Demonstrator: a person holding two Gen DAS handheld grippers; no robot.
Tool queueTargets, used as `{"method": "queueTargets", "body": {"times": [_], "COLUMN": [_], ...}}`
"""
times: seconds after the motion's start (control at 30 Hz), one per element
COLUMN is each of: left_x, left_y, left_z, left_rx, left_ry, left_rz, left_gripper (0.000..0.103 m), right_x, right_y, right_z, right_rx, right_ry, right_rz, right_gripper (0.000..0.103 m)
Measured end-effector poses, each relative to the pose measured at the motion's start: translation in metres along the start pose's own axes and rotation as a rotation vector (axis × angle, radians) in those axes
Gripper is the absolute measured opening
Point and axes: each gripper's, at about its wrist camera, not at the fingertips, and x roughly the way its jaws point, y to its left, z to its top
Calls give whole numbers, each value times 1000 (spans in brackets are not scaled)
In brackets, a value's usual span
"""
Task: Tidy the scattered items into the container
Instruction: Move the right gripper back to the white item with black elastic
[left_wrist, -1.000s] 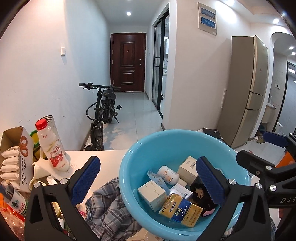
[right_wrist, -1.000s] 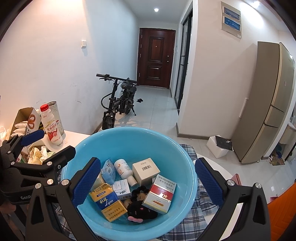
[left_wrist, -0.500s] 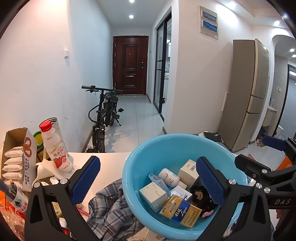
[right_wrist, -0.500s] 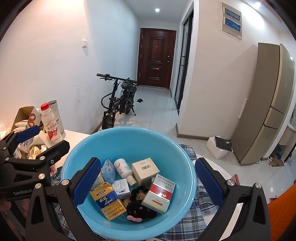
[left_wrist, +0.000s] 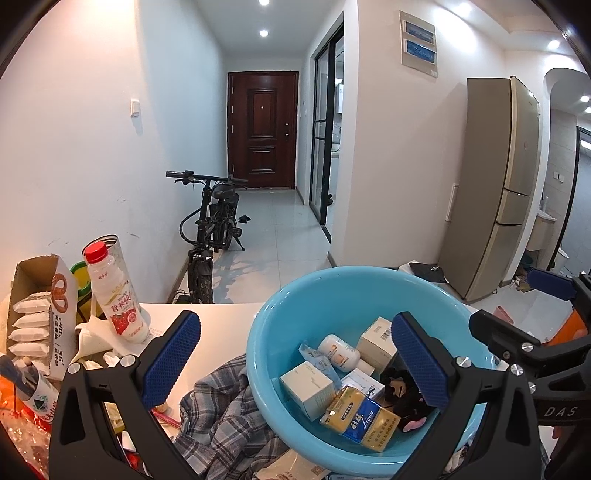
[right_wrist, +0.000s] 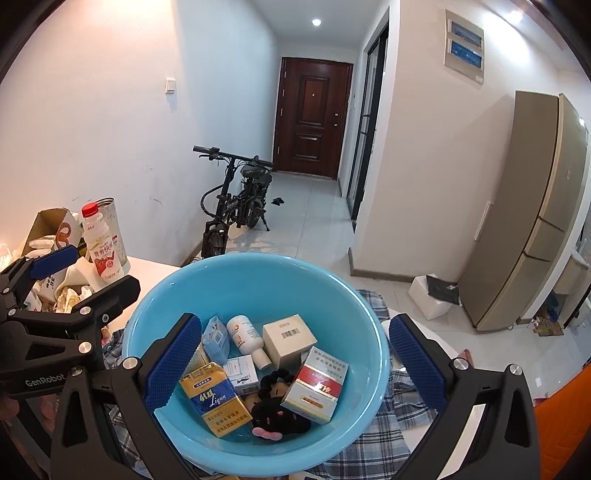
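over the last second both views have risen and drawn back a little from the blue basin (right_wrist: 255, 280), the left gripper (left_wrist: 295, 363) and right gripper (right_wrist: 295, 363) both spread wide and empty, while the yellow-blue pack (right_wrist: 216, 402) and boxes lie inside, suggesting tidying is nearly done
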Motion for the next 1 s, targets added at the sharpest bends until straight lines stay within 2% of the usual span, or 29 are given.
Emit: {"method": "queueTargets", "body": {"times": [0.27, 0.4, 0.47, 0.57, 0.63, 0.83, 0.93, 1.0], "left_x": [-12, -16, -18, -21, -23, -27, -28, -28], "left_y": [3, 4, 3, 2, -1, -9, -12, -13], "left_z": [4, 6, 6, 7, 7, 7, 6, 6], "left_rx": [3, 6, 16, -1, -4, 26, 36, 40], "left_ry": [-15, -4, -15, -6, -7, -18, -17, -18], "left_rz": [18, 9, -14, -91, -112, -106, -104, -102], "left_gripper": [103, 103, 103, 103, 103, 103, 103, 103], "right_x": [-12, -21, -26, -35, -43, -53, -47, -36], "right_y": [5, 12, 13, 19, 24, 36, 39, 36], "right_z": [-1, -2, -6, -15, -25, -74, -101, -122], "right_rx": [-8, -11, -11, -66, -100, -161, -169, -145], "right_ry": [-32, -44, -48, -34, -34, 13, 71, 128], "right_rz": [-22, 13, 29, 36, 22, 53, 94, 155], "right_gripper": [103, 103, 103, 103, 103, 103, 103, 103]}}
